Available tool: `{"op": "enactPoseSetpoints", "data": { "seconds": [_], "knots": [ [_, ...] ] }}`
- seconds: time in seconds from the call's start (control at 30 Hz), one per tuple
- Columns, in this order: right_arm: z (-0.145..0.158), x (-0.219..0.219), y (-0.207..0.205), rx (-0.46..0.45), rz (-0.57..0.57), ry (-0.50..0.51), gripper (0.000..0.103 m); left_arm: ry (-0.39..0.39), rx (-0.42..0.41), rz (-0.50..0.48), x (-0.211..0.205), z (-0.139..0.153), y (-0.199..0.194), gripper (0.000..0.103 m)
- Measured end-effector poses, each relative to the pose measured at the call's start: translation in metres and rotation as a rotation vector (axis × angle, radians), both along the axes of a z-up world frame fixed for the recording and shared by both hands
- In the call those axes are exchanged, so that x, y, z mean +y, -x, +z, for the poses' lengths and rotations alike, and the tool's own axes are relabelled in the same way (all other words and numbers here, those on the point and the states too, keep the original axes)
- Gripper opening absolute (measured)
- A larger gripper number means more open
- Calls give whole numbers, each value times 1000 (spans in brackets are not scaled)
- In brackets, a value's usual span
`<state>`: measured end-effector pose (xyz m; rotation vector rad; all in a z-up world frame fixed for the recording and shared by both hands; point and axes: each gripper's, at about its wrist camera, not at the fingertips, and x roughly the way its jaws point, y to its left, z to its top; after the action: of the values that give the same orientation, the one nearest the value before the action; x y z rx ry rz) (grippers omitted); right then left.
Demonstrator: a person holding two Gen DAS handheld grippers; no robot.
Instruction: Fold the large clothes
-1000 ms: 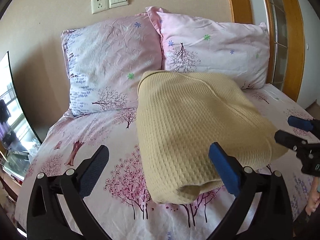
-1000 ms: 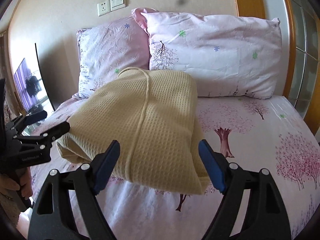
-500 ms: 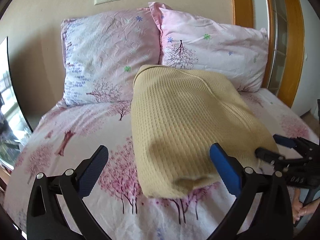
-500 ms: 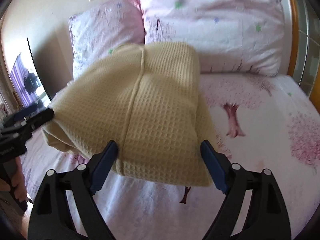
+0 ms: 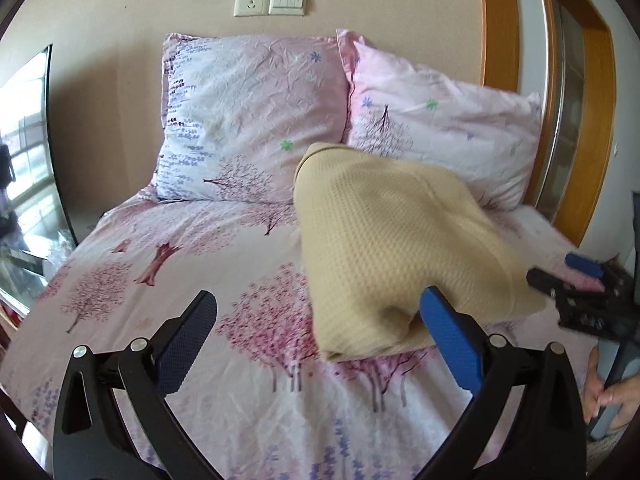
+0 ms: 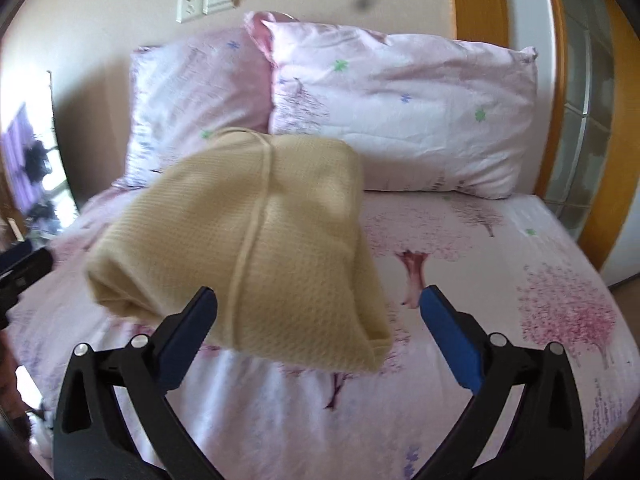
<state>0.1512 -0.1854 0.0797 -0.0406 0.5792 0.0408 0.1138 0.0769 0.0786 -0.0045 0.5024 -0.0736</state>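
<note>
A folded pale-yellow waffle-knit garment (image 5: pixel 400 248) lies in a thick bundle on the pink floral bed; it also shows in the right wrist view (image 6: pixel 256 240), with a seam running down its top. My left gripper (image 5: pixel 316 324) is open and empty, in front of the bundle's left near corner. My right gripper (image 6: pixel 318 316) is open and empty, in front of the bundle's near right edge. It shows at the right of the left wrist view (image 5: pixel 560 276), beside the bundle. The left gripper shows at the left edge of the right wrist view (image 6: pixel 24 264).
Two pink floral pillows (image 5: pixel 256 116) (image 5: pixel 444 128) lean against the wall behind the bundle. The bed sheet (image 5: pixel 160 264) stretches to the left. A wooden door frame (image 5: pixel 600 128) stands at the right, a glass surface (image 5: pixel 24 184) at the left.
Both grippers have drawn back from the bundle and it now rests on the bed. The left view has swung left, showing more bare sheet.
</note>
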Motion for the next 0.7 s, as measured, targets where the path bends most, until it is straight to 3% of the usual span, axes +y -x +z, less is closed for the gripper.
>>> {"op": "enactPoseSetpoints", "data": {
  "seconds": [0.13, 0.23, 0.33, 0.53, 0.7],
  "knots": [
    [-30, 2, -32, 117, 2, 51, 101, -19, 30, 8, -1, -10, 2, 102],
    [-17, 5, -20, 61, -7, 80, 101, -24, 78, 34, 1, -19, 3, 102],
    [1, 2, -1, 18, 8, 36, 101, -55, 112, 62, 0, -25, 7, 102],
    [16, 5, 31, 50, 2, 21, 101, -76, 160, 81, -1, -29, 14, 102],
    [20, 6, 45, 108, 66, -62, 101, -73, 181, 80, -2, -28, 15, 102]
  ]
}}
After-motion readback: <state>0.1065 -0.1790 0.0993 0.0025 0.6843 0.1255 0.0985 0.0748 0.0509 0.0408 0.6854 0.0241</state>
